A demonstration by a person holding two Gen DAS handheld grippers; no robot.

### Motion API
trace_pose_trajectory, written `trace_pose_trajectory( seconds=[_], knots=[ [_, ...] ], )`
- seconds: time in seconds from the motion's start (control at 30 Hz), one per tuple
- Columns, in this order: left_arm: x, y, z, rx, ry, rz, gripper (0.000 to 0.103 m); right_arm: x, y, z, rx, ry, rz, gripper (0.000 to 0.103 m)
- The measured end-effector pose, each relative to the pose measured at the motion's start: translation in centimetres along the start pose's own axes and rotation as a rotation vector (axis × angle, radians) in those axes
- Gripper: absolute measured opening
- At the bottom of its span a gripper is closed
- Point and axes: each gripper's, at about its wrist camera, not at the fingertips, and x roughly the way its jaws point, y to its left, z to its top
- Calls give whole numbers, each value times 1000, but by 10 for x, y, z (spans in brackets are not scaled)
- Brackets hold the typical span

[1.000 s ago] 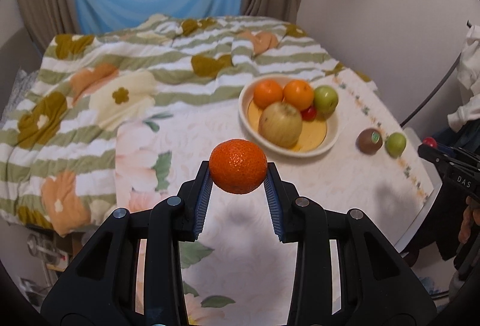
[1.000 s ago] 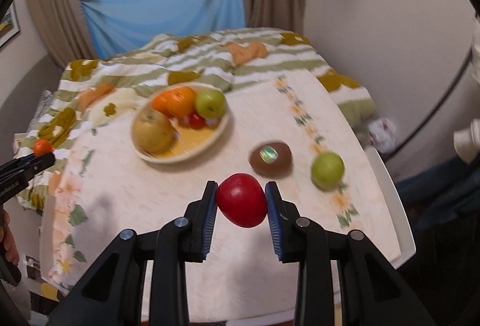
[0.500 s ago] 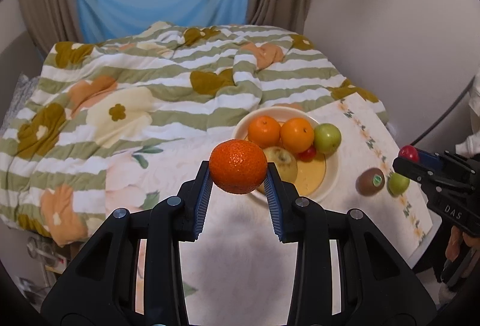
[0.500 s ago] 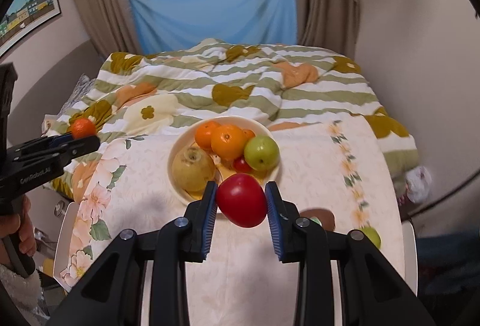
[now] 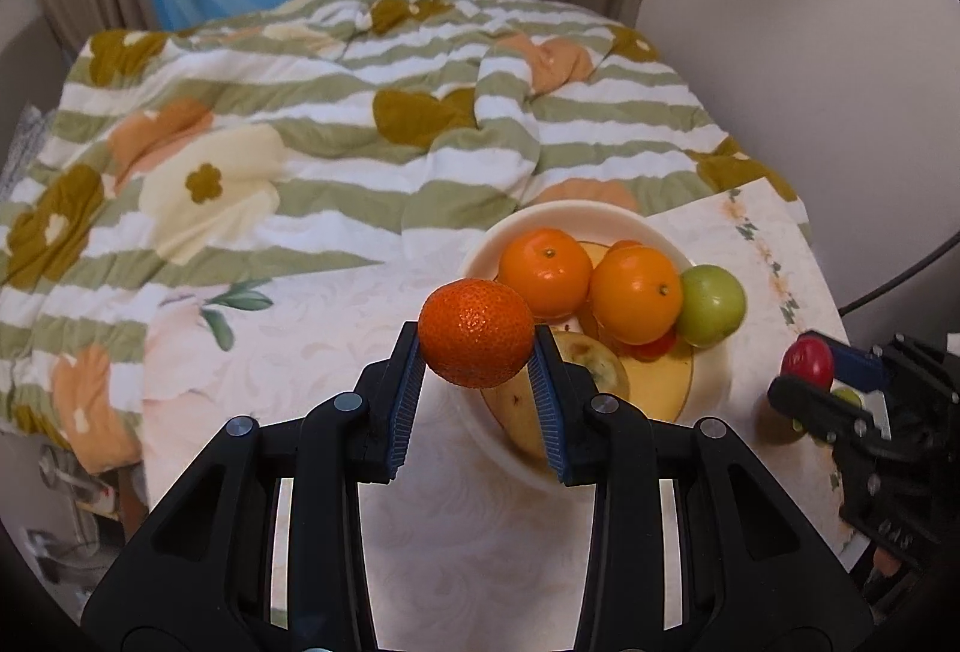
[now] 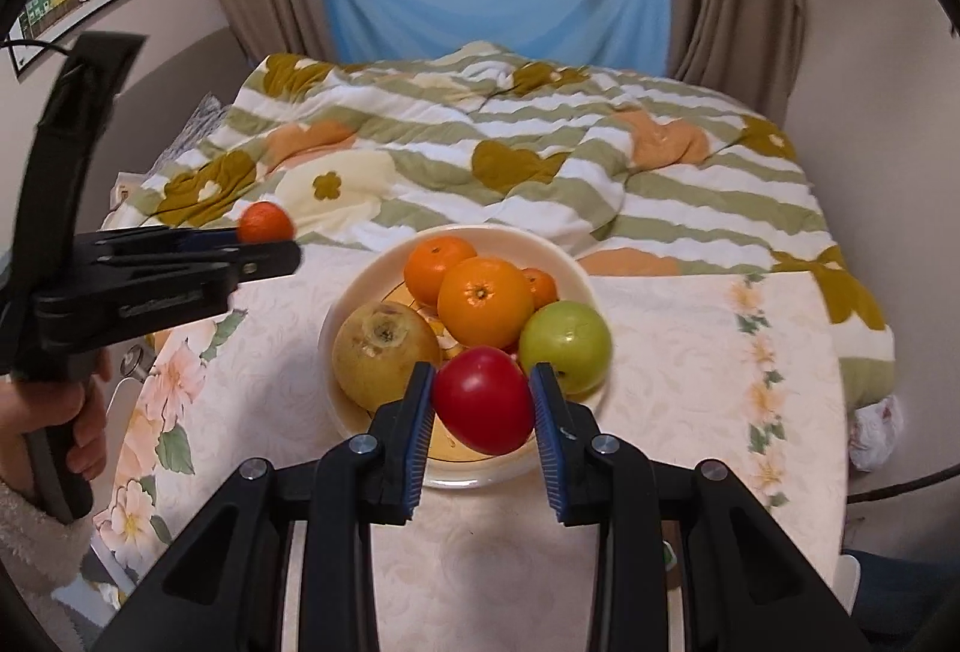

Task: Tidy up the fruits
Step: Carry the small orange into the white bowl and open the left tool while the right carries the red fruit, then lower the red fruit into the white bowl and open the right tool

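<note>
The small, pebbly-skinned orange mandarin (image 5: 475, 333) sits clamped between the blue ribbed pads of the left gripper (image 5: 477, 352), held in the air just short of the near-left rim of the cream ceramic bowl (image 5: 714, 370); the smooth red tomato-like fruit (image 6: 483, 400) is pinched the same way in the right gripper (image 6: 483, 403), above the bowl's near edge. To do this step well, I judge each fruit should be carried over a free spot and lowered close before the jaws part, since the bowl is nearly full: two glossy oranges (image 6: 485, 301), a green apple (image 6: 565, 346) and a dull yellow-brown pear-like fruit (image 6: 384, 355) crowd it, and a dropped piece could roll off the pile. The hollow at the front looks the safest landing. The bowl stands on a pale floral tablecloth (image 6: 690, 382), with a green-striped flowered quilt (image 6: 540, 160) behind.
</note>
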Motion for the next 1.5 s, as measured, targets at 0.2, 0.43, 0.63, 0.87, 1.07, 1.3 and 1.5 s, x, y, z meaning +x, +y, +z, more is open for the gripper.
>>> trace_pose_trajectory(
  seconds=[0.2, 0.43, 0.63, 0.87, 1.07, 1.3, 1.5],
  knots=[
    [29, -3, 7, 22, 54, -20, 42, 14, -4, -2, 28, 29, 17, 30],
    [53, -11, 14, 79, 95, -18, 42, 27, -13, -7, 88, 55, 13, 30],
    [57, -11, 17, 79, 81, -21, 103, 30, -19, -10, 119, 61, 2, 30],
    [39, -7, 24, 67, 53, -14, 103, 25, -25, -11, 137, 60, -5, 30],
    [12, 0, 21, 50, 33, 29, 103, 19, -24, -7, 128, 45, 1, 30],
    [-21, 15, 4, 15, 10, 87, 103, 18, -12, 2, 29, -2, 50, 30],
    [-37, 31, -17, -43, 13, 104, 103, 32, 0, 2, -52, -15, 75, 30]
  ],
)
